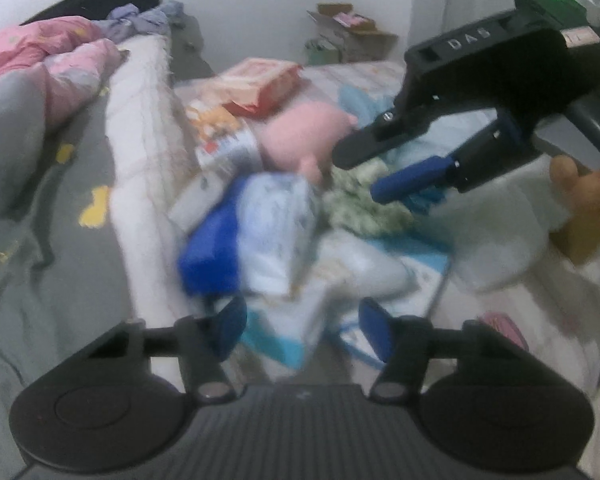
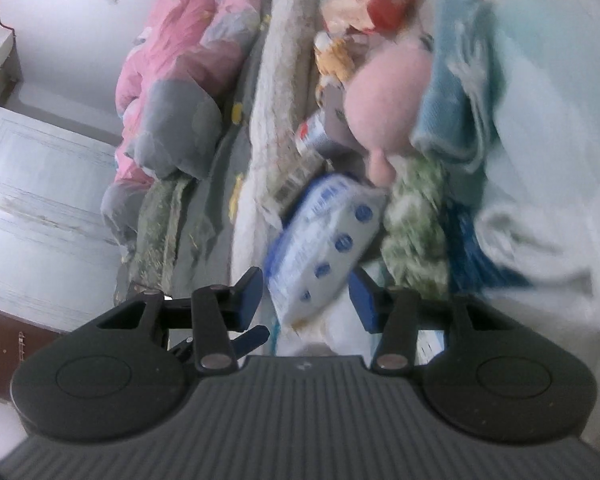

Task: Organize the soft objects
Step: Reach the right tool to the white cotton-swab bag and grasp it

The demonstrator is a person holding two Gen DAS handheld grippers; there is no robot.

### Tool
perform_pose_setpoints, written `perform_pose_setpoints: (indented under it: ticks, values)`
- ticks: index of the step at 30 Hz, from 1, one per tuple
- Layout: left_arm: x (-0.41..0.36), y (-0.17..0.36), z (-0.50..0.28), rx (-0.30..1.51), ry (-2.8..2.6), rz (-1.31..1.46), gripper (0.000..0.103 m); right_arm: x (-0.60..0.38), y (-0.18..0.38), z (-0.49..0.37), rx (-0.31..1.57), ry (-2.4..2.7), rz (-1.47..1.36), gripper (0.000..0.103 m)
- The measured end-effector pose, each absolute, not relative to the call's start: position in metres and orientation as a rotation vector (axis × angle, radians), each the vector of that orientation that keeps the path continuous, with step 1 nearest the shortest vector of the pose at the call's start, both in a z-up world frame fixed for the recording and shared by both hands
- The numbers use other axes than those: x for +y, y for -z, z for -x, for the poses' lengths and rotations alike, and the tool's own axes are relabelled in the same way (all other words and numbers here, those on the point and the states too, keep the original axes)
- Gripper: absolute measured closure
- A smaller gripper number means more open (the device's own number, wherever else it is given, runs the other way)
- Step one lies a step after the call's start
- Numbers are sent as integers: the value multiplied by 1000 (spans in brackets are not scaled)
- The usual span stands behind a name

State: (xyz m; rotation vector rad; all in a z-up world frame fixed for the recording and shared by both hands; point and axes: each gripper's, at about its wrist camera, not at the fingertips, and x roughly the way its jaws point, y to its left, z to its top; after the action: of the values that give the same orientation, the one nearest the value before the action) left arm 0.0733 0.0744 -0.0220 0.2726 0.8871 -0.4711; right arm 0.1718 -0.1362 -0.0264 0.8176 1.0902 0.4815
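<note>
A heap of soft things lies on a bed. A blue and white soft pack [image 1: 256, 236] lies nearest, with a pink plush toy [image 1: 300, 136] behind it and a green patterned cloth [image 1: 364, 200] to its right. My left gripper [image 1: 300, 330] is open and empty just before the pack. My right gripper [image 1: 356, 172] is open over the green cloth, held from the right. In the right wrist view the right gripper [image 2: 306, 300] is open, with the pack [image 2: 324, 240] between its fingers' line, the plush [image 2: 384, 100] and the green cloth [image 2: 416, 224] beyond.
An orange packet [image 1: 260, 84] and printed packs [image 1: 220, 140] lie behind the plush. A white fleece blanket [image 1: 140, 160] runs along the left, with a grey sheet [image 1: 52, 240] and pink quilt [image 1: 40, 64] beyond. A light blue towel [image 2: 456, 80] lies right. Cardboard boxes [image 1: 352, 36] stand at the wall.
</note>
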Motion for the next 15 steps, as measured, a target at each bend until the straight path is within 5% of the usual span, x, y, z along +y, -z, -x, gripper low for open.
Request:
perform_pose_setpoints:
  ticks: [12, 15]
  values:
    - [58, 39, -51, 804, 408, -469, 47, -124, 56, -159, 1164, -410, -743, 59]
    - [51, 48, -55, 783, 383, -543, 48, -118, 65, -164, 1195, -423, -753, 66]
